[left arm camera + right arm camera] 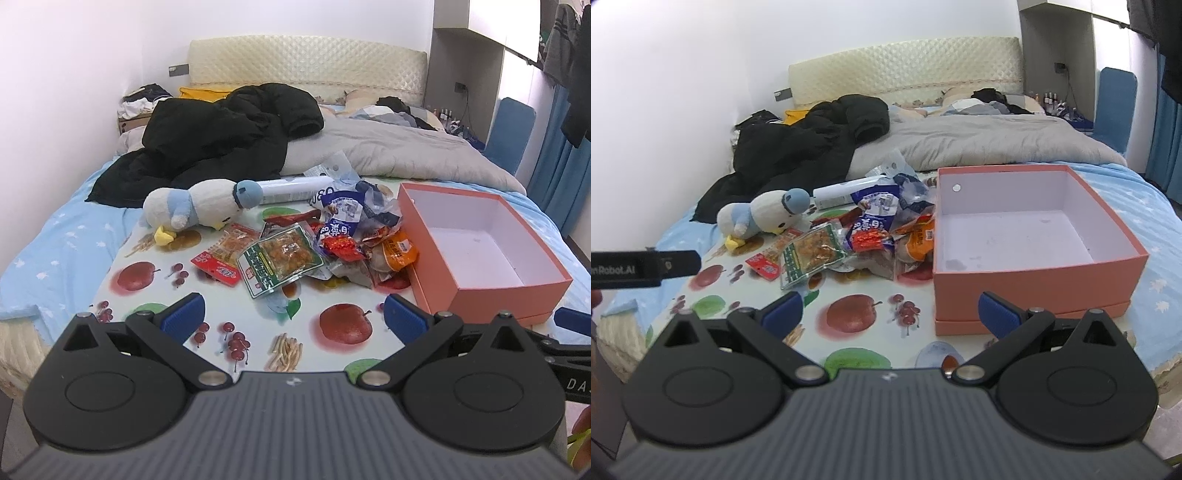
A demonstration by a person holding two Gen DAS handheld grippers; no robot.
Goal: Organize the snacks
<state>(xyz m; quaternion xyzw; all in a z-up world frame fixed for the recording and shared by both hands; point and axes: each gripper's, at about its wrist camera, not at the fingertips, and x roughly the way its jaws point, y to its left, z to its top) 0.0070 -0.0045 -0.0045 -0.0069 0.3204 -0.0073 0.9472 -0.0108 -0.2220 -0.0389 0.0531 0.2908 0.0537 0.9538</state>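
Note:
A heap of snack packets (325, 240) (864, 236) lies on a fruit-print cloth (221, 302) (849, 317) spread over the bed. A green-edged packet (280, 258) (812, 254) and a red one (218, 269) (764, 267) lie at the heap's near left. An empty salmon-pink box (502, 291) (1027, 288) with a white inside stands right of the heap. My left gripper (293, 317) hovers open, short of the heap, holding nothing. My right gripper (890, 314) is open too, its right finger (997, 314) in front of the box's near wall.
A blue-and-white plush bird (195, 210) (764, 214) and a white tube (295, 188) (846, 192) lie behind the snacks. A black jacket (221, 136) and a grey quilt (399, 151) cover the far bed. A wall stands left, blue curtains (557, 173) right.

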